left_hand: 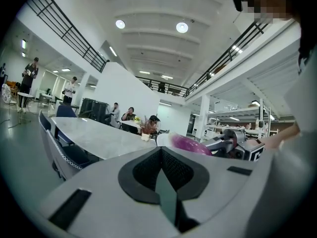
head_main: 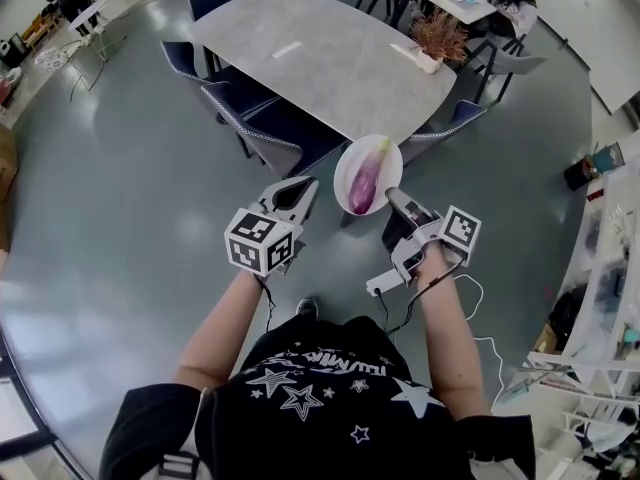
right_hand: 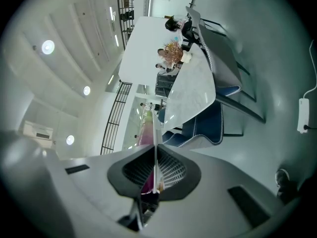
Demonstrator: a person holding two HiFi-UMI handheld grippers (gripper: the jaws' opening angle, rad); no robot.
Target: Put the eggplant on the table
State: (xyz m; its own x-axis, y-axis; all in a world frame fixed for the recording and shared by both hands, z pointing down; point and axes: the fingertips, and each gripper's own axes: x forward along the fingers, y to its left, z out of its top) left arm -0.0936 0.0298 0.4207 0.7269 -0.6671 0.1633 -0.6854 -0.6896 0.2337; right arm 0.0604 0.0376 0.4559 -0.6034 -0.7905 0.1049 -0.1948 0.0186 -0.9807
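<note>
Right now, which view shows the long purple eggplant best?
Head view: the long purple eggplant lies whole on the white round plate. Left gripper view shows only its purple top; right gripper view, a thin purple sliver.

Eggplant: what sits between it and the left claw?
Only the rim of the plate and open air separate the left claw from the eggplant, as the head view shows.

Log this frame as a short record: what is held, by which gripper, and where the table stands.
right gripper: tongs shut on the rim of the plate
eggplant: purple, lying on the plate, carried in the air
left gripper: tongs shut, empty, beside the plate
table: ahead of the person, eggplant not yet on it
</note>
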